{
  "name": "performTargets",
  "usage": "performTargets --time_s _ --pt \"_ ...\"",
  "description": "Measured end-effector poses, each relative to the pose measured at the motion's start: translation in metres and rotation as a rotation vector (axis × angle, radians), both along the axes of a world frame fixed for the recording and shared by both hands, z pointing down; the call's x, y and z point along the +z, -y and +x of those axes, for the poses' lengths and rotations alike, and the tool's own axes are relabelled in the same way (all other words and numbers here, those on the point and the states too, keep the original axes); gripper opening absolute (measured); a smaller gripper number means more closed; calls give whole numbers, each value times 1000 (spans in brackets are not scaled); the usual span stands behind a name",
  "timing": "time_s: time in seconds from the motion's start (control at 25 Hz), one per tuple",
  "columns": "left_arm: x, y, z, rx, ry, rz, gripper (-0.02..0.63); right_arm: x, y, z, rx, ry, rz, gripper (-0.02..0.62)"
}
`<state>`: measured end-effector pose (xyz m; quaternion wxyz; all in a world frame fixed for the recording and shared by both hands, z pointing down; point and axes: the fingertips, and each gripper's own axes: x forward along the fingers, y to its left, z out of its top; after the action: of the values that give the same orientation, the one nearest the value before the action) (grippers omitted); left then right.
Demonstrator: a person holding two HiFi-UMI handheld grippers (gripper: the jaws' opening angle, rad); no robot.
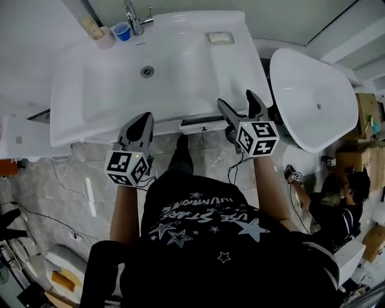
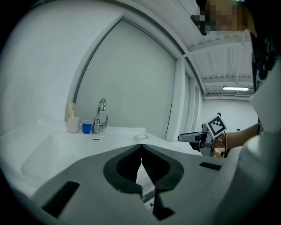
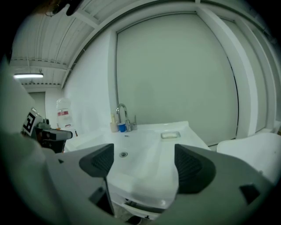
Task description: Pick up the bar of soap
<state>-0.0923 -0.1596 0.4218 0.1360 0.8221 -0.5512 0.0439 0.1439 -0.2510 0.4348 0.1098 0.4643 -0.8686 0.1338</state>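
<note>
Your right gripper [image 1: 236, 99] hovers over the front right edge of the sink [image 1: 72, 120] with its jaws spread wide and nothing between them. In the right gripper view [image 3: 144, 154] only the white basin shows in the gap. Your left gripper [image 1: 143, 117] hangs just off the sink's front edge, jaws closed tip to tip and empty; the left gripper view [image 2: 141, 148] shows the dark pads meeting at their ends.

The bar of soap [image 1: 220, 38] lies in a shallow rectangular holder on the sink's far right corner. It is almost straight ahead of your right gripper, across the flat deck and well apart from the jaws. In the right gripper view the soap [image 3: 170, 135] appears in the open gap, closer to the right jaw's side. From your left gripper it is ahead and off to the right, beyond the basin [image 2: 141, 137].

Further out, the drain [image 1: 147, 71] sits mid-basin. The faucet [image 1: 136, 18] stands at the back edge, with a blue cup [image 1: 123, 31] and a pale tumbler [image 1: 106, 40] to its left.
</note>
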Motion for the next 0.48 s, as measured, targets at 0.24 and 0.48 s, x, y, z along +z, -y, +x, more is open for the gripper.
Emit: performTargets --time_s 0.24,0.48 --pt "5 79 -12 47 2 -29 9 0 81 -5 24 -70 -7 407" --pt "9 144 -21 67 -3 -44 9 9 147 -14 -18 -231 1 376"
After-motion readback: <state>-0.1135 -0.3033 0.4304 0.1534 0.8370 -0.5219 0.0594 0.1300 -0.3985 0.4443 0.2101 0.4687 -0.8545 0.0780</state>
